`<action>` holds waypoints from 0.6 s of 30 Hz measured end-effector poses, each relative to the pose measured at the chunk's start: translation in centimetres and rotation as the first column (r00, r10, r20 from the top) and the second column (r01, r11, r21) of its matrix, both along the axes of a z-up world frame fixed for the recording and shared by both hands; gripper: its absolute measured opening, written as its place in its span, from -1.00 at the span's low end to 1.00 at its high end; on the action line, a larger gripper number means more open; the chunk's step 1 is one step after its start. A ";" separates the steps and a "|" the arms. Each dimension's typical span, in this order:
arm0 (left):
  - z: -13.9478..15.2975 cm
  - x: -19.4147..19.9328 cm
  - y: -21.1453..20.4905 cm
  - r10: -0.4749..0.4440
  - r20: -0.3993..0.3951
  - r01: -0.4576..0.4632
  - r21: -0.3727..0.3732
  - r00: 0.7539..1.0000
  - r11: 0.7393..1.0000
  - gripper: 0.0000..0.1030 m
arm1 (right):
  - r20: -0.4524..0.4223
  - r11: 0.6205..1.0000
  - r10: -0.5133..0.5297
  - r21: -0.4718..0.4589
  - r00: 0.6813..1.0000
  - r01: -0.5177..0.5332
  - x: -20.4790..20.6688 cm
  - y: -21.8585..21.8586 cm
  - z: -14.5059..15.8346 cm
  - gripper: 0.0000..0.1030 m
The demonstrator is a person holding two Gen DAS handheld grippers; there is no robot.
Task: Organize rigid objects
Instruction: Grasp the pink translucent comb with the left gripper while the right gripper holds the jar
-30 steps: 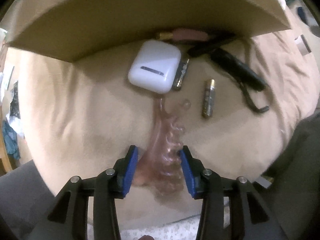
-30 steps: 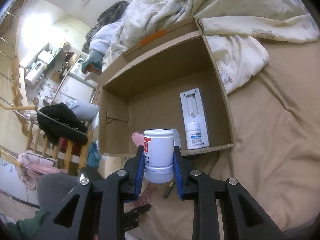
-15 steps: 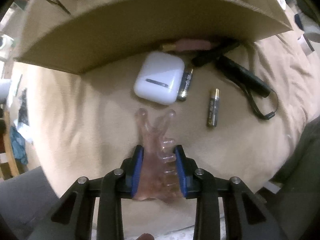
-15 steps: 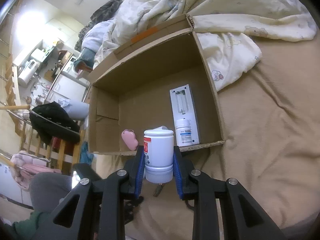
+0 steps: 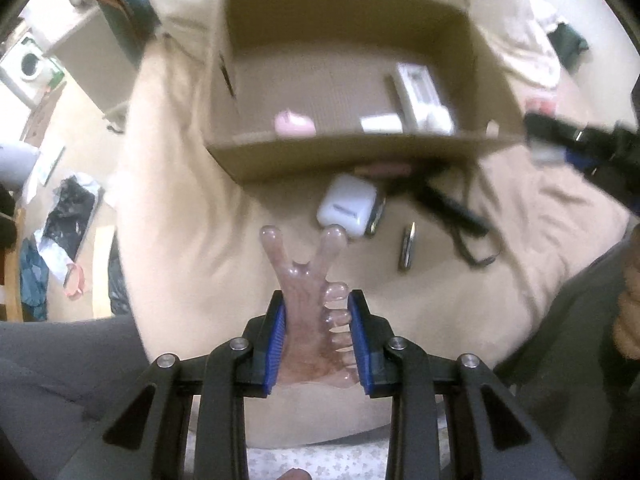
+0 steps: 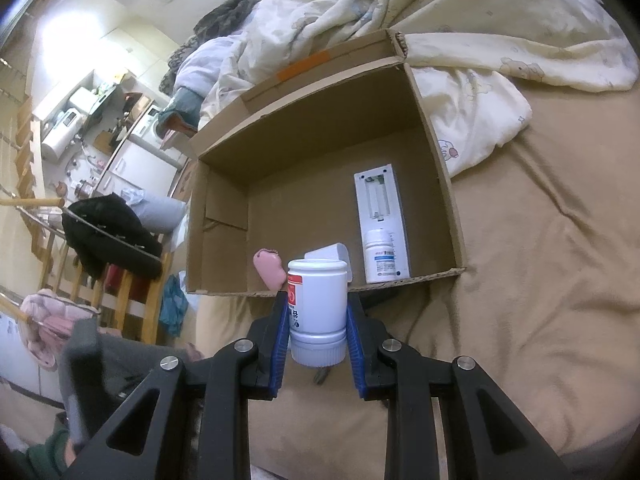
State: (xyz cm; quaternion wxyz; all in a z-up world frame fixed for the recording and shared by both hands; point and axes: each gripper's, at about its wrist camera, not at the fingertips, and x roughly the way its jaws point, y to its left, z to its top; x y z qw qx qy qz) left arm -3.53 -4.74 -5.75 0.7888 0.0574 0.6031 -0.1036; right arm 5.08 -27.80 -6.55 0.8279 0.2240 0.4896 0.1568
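**Left wrist view: carry the comb to the box while the bottle waits**

Left wrist view: the left gripper (image 5: 318, 334) is clamped on a clear pink comb (image 5: 310, 312). Its jaws have just closed on it, and both blue pads press the comb's sides. The forked handle points forward toward the box (image 5: 348, 148), clear of the bedsheet (image 5: 180, 240). A white case (image 5: 347, 207), a battery (image 5: 407, 247) and a black strap (image 5: 452, 208) lie on the sheet just in front of the box's near wall.

Right wrist view: the right gripper (image 6: 318, 328) is clamped on a white bottle (image 6: 318, 304), held upright just short of the near wall. Inside the box (image 6: 436, 152) lie a white remote (image 6: 380, 208), a small bottle (image 6: 381, 256), a pink item (image 6: 269, 266) and a white piece behind the held bottle.

Procedure, as judged from this state:

1. Raise the comb above the near wall before moving forward; the teeth can catch the cardboard edge.
2. Keep the grip firm. The comb is smooth and thin, and it may pivot between the pads.
3. Aim for the bare floor on the left half of the box, away from the remote and small bottle.
4. Lower the comb close to the floor, then part the jaws.
5. Hold the bottle clear of the left gripper's path until the comb is down.
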 end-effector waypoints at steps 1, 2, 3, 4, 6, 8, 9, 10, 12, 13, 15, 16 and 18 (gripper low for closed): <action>0.8 0.3 0.4 0.003 0.027 -0.003 0.000 1.000 1.000 -0.46 | 0.001 1.000 0.002 0.000 1.000 -0.002 0.0 0.0 0.0 -0.45; 1.7 2.0 0.9 0.004 0.049 -0.004 0.001 0.999 1.000 -0.46 | 0.002 1.000 0.003 0.005 1.000 -0.003 0.0 -0.1 0.1 -0.45; 2.6 2.2 0.7 0.009 0.082 -0.009 0.000 0.997 1.000 -0.46 | 0.004 1.000 0.004 0.007 1.000 -0.004 -0.1 -0.2 0.2 -0.45; 3.4 2.4 0.9 0.014 0.105 -0.014 -0.002 0.994 1.000 -0.46 | 0.006 1.000 0.005 0.004 1.000 -0.005 0.0 -0.2 0.2 -0.45; 4.1 4.1 0.6 0.019 0.145 -0.019 -0.003 0.989 1.000 -0.46 | 0.012 1.000 0.008 0.001 1.000 -0.008 0.0 -0.3 0.4 -0.45; 5.3 5.5 0.6 0.026 0.181 -0.025 -0.007 0.983 1.000 -0.46 | 0.024 1.000 0.014 -0.009 1.000 -0.014 0.4 -0.1 0.7 -0.45; 6.2 6.3 0.7 0.029 0.199 -0.028 -0.011 0.979 1.000 -0.46 | 0.032 1.000 0.017 -0.014 0.999 -0.017 0.5 -0.1 0.9 -0.45; 6.6 6.8 0.7 0.030 0.212 -0.028 -0.012 0.977 1.000 -0.46 | 0.042 1.000 0.021 -0.022 0.999 -0.020 0.8 0.0 1.2 -0.45; 7.8 8.4 0.4 0.025 0.242 -0.024 -0.009 0.970 1.000 -0.46 | 0.064 0.999 0.025 -0.031 0.998 -0.023 1.4 0.0 1.7 -0.45; 8.1 8.9 0.3 0.022 0.250 -0.020 -0.010 0.968 1.000 -0.46 | 0.071 0.999 0.024 -0.030 0.997 -0.022 1.7 0.0 2.0 -0.45; 8.6 10.2 -0.3 0.004 0.266 -0.004 -0.002 0.964 1.000 -0.46 | 0.083 0.999 0.024 -0.039 0.996 -0.020 2.5 0.1 2.4 -0.45; 8.8 10.9 -0.7 -0.004 0.272 0.005 0.000 0.962 1.000 -0.46 | 0.084 0.999 0.023 -0.043 0.996 -0.019 3.0 0.1 2.5 -0.45; 9.2 12.1 -1.2 -0.019 0.268 0.023 -0.009 0.963 1.000 -0.46 | 0.083 0.999 0.021 -0.039 0.996 -0.018 4.1 0.3 2.7 -0.45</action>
